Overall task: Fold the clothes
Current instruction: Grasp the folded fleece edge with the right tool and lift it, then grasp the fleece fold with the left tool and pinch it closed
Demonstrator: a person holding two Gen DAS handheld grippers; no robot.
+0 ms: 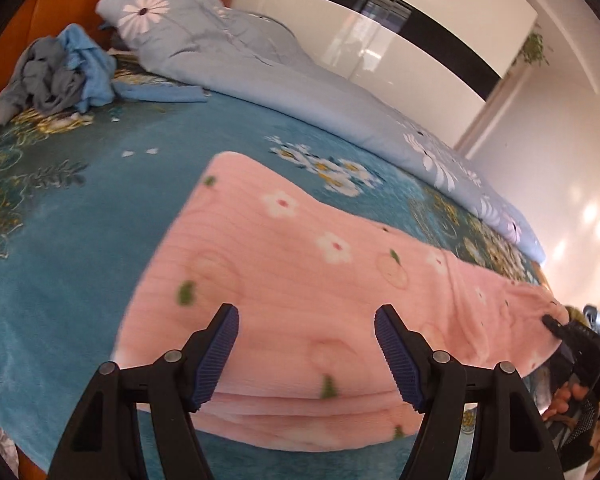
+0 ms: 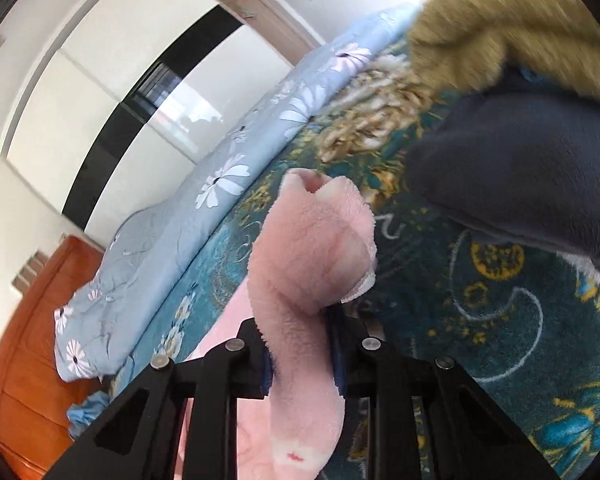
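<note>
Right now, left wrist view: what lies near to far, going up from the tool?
Left tool, open → pink floral fleece garment → teal floral bedspread → light blue daisy quilt → white glossy wardrobe.

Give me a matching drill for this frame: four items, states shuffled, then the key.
Items:
1. left gripper
2. right gripper
3. pink fleece garment
4. light blue floral quilt

States:
A. shut on pink fleece
B. lies along the far side of the bed
C. jaws open, nothing between the pads
D. spread flat on the teal bedspread, one end pinched

Pairs: 1-C, 2-A, 3-D, 4-B
</note>
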